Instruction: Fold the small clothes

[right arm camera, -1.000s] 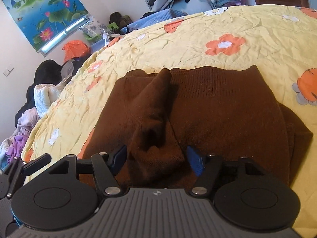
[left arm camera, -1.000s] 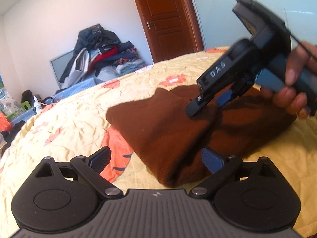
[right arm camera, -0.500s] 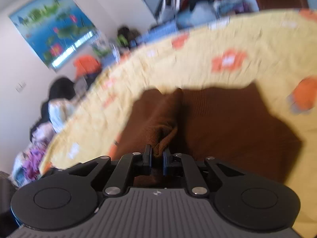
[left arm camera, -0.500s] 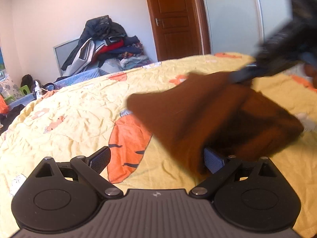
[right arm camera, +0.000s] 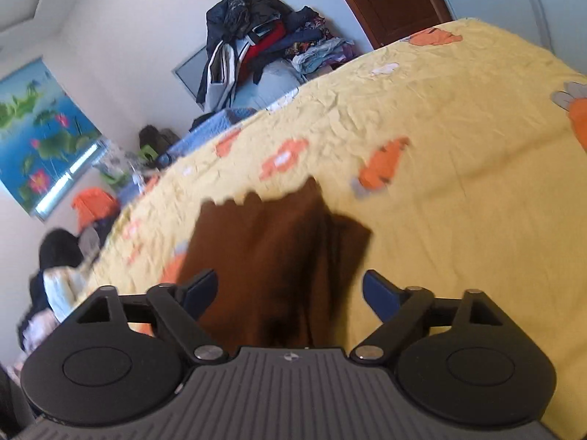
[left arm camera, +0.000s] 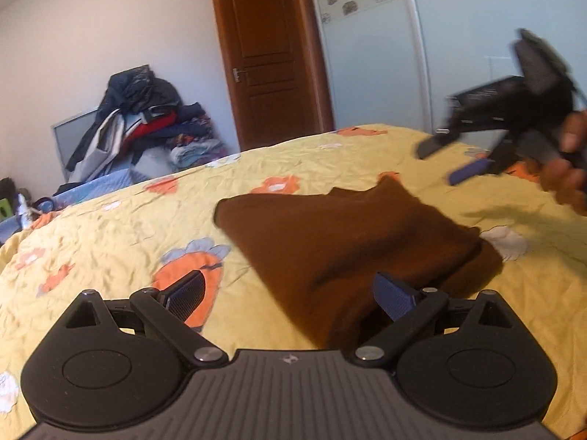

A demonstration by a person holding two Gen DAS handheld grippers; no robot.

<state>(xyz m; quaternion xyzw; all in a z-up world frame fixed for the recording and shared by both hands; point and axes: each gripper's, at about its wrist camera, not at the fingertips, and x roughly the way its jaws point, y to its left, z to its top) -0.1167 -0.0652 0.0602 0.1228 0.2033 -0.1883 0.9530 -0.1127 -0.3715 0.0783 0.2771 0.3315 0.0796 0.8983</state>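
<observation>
Because the folded dark-brown knitted garment [left arm camera: 352, 253] lies flat on the yellow flower-print bedspread [left arm camera: 121, 227], every position below is given relative to it. In the left wrist view its long axis runs from the far left corner to the near right, and its near edge passes between the fingers of the left gripper [left arm camera: 293, 295]. The jaws there stand wide apart, with no pad pressing on cloth. The left gripper is therefore judged the nearer one for any next pinch.

The right gripper [left arm camera: 455, 163] hangs above and beyond the garment's far right corner, clear of it, carried in the person's hand [left arm camera: 567, 168]. Its jaws have just been opening and now stand spread, holding nothing; in its own view the garment [right arm camera: 279, 256] lies below and ahead between the fingers.

Motion blur smears the garment edges in the right wrist view. The gripper bodies hide its nearest part in both views, so the fold count cannot be read.
</observation>
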